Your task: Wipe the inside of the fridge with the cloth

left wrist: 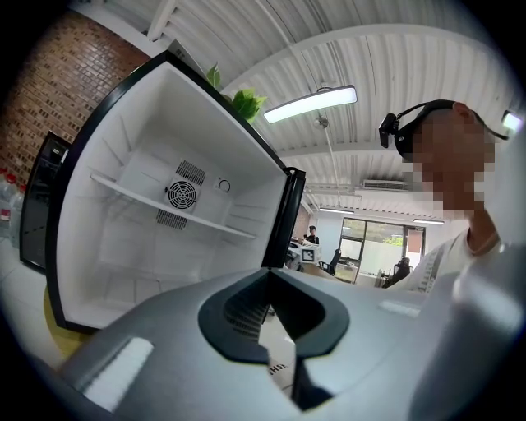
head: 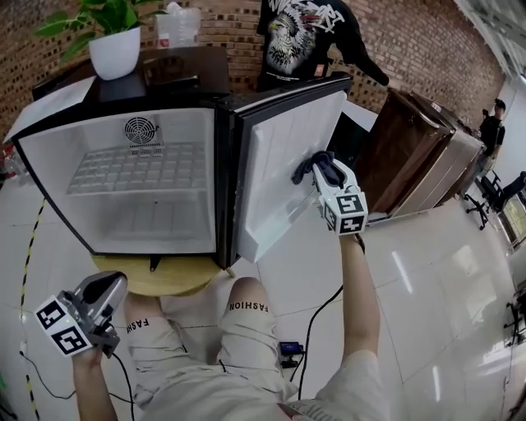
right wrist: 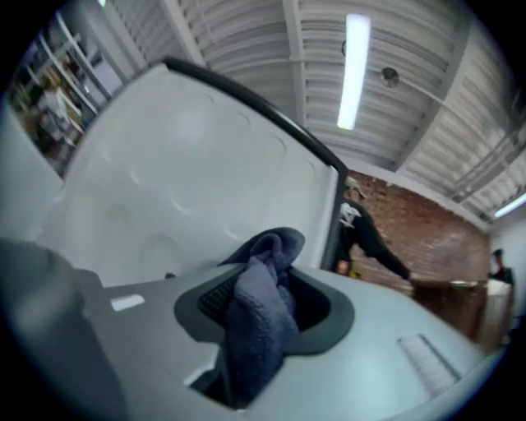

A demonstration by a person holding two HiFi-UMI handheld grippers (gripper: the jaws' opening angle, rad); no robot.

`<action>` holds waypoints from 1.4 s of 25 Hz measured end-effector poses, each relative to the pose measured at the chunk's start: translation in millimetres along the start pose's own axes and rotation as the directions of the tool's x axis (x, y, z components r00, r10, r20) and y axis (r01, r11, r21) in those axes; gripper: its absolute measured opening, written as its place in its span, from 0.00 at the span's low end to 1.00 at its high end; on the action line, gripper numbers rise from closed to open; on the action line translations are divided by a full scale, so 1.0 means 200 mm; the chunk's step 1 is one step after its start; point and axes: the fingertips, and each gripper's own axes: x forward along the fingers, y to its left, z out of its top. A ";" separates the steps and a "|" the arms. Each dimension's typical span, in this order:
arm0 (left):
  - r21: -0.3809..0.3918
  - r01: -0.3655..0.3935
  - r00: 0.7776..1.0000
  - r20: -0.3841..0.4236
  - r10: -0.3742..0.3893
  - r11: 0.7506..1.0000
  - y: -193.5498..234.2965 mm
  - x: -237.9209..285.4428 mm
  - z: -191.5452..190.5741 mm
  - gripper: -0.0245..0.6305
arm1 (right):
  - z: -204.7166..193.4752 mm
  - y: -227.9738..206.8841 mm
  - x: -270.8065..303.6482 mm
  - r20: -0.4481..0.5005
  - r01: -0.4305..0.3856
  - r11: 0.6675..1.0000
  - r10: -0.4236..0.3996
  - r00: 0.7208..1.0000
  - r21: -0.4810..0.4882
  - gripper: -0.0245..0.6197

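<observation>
Fig. 1. The cloth (head: 315,167), one dark blue-grey terry rag, bunched and folded over on itself, is clamped between the jaws of my right hand-held gripper (head: 320,179). A tuft stands up above the jaws and a fold hangs below them. It lies against the white inner liner of the fridge door (head: 275,177), about halfway up and near the door's free edge. In the right gripper view the same cloth (right wrist: 263,304) fills the gap of the jaws, with the door liner just behind it.

My left hand-held gripper (head: 111,288) hangs low, in front of the fridge (head: 49,205) and well apart from it. Its jaws are together with nothing between them.

The fridge is a single small unit, black outside and white inside, with its door swung wide to the right. Inside are one wire shelf (head: 136,168) and one round fan grille (head: 141,130) on the back wall. It stands on one round yellowish stand (head: 164,279).

On top are one potted plant (head: 115,41) in a white pot and one clear plastic container (head: 177,25). A person in a black printed shirt (head: 300,41) stands behind the fridge. A wooden cabinet (head: 419,148) lies to the right of the door. Dark cables (head: 316,321) trail over the tiled floor beside my knees.
</observation>
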 end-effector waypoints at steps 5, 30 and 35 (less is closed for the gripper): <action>-0.035 -0.042 0.999 0.012 0.042 0.999 0.09 -0.06 0.01 0.04 | 0.34 0.95 -0.42 0.157 -0.467 0.848 0.512 0.845 -0.250 0.24; -0.047 -0.068 0.998 0.016 0.069 0.997 0.17 -0.04 0.01 0.04 | 0.11 1.09 -0.41 -0.037 -0.465 0.811 0.485 0.874 -0.355 0.20; -0.048 -0.053 0.998 0.017 0.054 0.997 0.15 -0.03 0.00 0.04 | -0.11 0.90 -0.21 -0.091 -0.397 0.849 0.391 0.916 -0.349 0.21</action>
